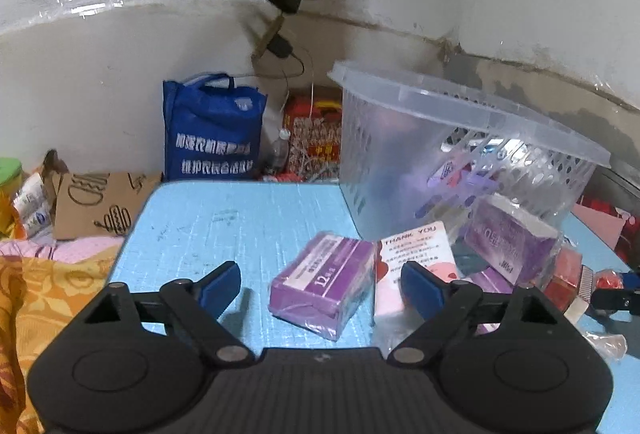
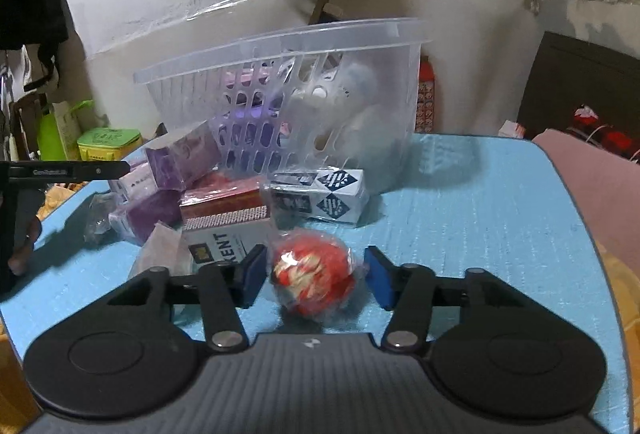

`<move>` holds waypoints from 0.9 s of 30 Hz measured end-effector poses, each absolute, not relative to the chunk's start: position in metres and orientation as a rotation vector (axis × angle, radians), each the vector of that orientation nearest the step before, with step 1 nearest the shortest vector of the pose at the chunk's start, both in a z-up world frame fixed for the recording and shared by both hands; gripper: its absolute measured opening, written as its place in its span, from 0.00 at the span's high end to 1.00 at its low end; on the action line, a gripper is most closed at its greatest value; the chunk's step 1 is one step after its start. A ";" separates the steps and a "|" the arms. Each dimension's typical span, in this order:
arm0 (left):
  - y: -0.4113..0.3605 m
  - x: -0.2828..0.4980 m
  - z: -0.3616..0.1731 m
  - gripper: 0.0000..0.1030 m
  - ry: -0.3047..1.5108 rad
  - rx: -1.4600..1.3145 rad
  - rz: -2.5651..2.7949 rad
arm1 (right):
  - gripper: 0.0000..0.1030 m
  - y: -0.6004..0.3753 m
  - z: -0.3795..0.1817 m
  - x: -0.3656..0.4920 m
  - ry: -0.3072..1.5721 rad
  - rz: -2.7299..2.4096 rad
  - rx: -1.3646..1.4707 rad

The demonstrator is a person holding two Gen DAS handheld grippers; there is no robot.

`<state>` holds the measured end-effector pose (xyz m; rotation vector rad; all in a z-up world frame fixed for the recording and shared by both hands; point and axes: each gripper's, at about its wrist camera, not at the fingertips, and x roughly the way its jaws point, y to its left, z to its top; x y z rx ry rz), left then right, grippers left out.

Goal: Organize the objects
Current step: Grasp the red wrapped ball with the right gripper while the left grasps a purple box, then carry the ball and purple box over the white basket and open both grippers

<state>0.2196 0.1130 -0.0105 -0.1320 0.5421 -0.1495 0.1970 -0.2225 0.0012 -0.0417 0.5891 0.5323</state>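
Observation:
On the blue mat (image 1: 224,226) lies a purple wrapped box (image 1: 324,286). My left gripper (image 1: 320,274) stands open around it, with wide gaps on both sides. A pink "thank you" card (image 1: 416,246) and another purple box (image 1: 512,242) lie to its right, by the clear plastic basket (image 1: 440,121). In the right wrist view a red ball in clear wrap (image 2: 314,278) rests on the mat between the pads of my right gripper (image 2: 314,258). The pads stand close on either side, with thin gaps showing. A Kent box (image 2: 224,246) lies just left of it.
A red box (image 2: 224,199), a white box with blue diamond marks (image 2: 320,195) and purple boxes (image 2: 180,153) are piled before the basket (image 2: 280,41), which holds several items. A blue bag (image 1: 212,129) and cardboard (image 1: 100,205) stand beyond the mat's far edge.

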 end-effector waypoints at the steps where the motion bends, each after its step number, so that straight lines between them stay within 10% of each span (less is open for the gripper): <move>1: 0.114 0.221 -0.012 0.12 0.550 -0.140 -0.154 | 0.51 -0.224 0.001 0.197 0.593 0.536 -0.030; 14: 0.120 0.234 -0.020 0.41 0.613 -0.171 -0.186 | 0.53 -0.235 0.006 0.186 0.478 0.500 0.052; 27: 0.135 0.217 -0.017 0.42 0.503 -0.275 -0.191 | 0.53 -0.243 0.008 0.177 0.386 0.500 0.094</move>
